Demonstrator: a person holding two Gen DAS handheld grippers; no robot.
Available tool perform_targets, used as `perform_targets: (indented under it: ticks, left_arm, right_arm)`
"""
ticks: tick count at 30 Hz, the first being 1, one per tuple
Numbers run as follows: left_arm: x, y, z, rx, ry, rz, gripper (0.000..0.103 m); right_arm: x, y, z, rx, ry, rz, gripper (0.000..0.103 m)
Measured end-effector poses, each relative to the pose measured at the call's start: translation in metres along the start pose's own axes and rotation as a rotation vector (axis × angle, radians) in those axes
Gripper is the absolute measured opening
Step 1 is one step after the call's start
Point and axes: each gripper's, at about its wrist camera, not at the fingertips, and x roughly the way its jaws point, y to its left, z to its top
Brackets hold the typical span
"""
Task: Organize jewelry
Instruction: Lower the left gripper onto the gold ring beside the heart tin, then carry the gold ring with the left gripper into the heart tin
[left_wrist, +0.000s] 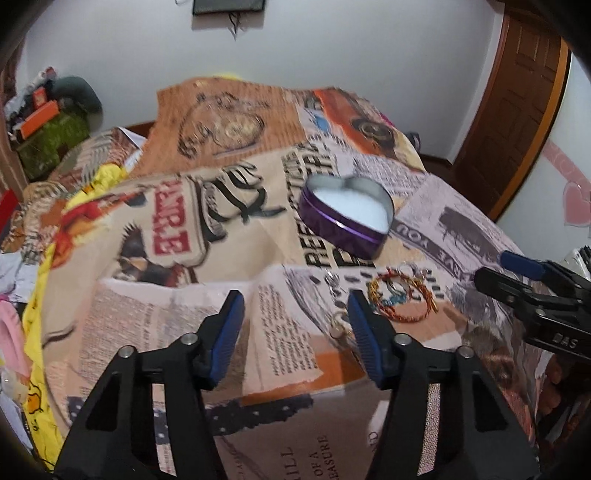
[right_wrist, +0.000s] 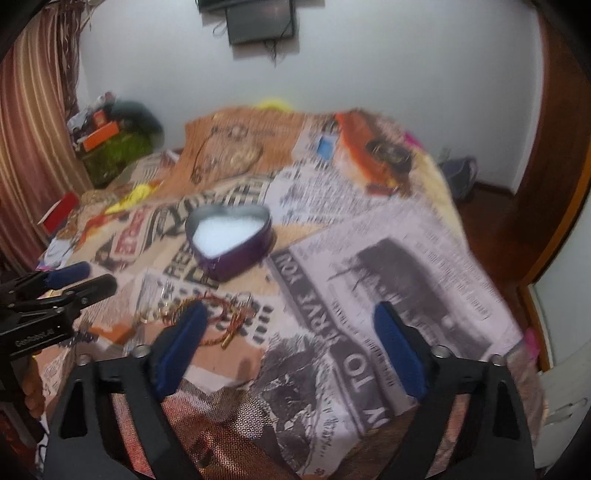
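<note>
A purple heart-shaped tin (left_wrist: 347, 216) with white padding stands open on a newspaper-print bedspread (left_wrist: 173, 310); it also shows in the right wrist view (right_wrist: 231, 240). In front of it lies a small heap of jewelry: a red-and-gold braided bracelet (left_wrist: 402, 295) and thin silver pieces (left_wrist: 332, 280), also in the right wrist view (right_wrist: 214, 314). My left gripper (left_wrist: 295, 314) is open and empty, hovering just left of the heap. My right gripper (right_wrist: 291, 332) is open and empty, just right of the heap; it shows at the right edge of the left wrist view (left_wrist: 524, 273).
A cluttered shelf with green and orange boxes (left_wrist: 48, 136) stands at the back left. A striped curtain (right_wrist: 33, 147) hangs at the left. A wooden door (left_wrist: 517, 103) and wooden floor (right_wrist: 487, 206) are to the right of the bed.
</note>
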Motion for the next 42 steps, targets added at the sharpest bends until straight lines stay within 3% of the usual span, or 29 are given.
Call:
perform_targets:
  ticks: [3, 5, 8, 11, 18, 25, 32, 42]
  left_arm:
    - [0.005, -0.003, -0.003, 0.009, 0.024, -0.03, 0.052]
    - [0.008, -0.006, -0.005, 0.021, 0.034, -0.041, 0.051]
    - [0.012, -0.009, -0.007, 0.03, 0.051, -0.073, 0.041]
    - [0.014, -0.013, -0.008, 0.041, 0.06, -0.088, 0.037]
    - [0.021, -0.017, -0.01, 0.061, 0.075, -0.116, 0.034]
    - [0.029, -0.018, -0.013, 0.066, 0.08, -0.112, 0.026]
    - [0.029, -0.012, -0.013, 0.045, 0.071, -0.116, 0.008]
    - [0.016, -0.015, -0.01, 0.062, 0.033, -0.085, 0.008]
  right_arm:
    - [0.015, -0.001, -0.001, 0.004, 0.059, 0.047, 0.063]
    - [0.019, -0.001, -0.004, -0.005, 0.081, 0.07, 0.06]
    - [0.025, 0.0, -0.004, -0.019, 0.095, 0.084, 0.054]
    - [0.032, 0.002, -0.001, -0.028, 0.118, 0.108, 0.046]
    - [0.051, 0.009, 0.006, -0.068, 0.157, 0.119, 0.029]
    - [0.061, 0.011, 0.008, -0.086, 0.175, 0.138, 0.022]
    - [0.066, 0.015, 0.006, -0.101, 0.184, 0.154, 0.011]
    - [0.057, 0.012, 0.011, -0.086, 0.154, 0.137, 0.011]
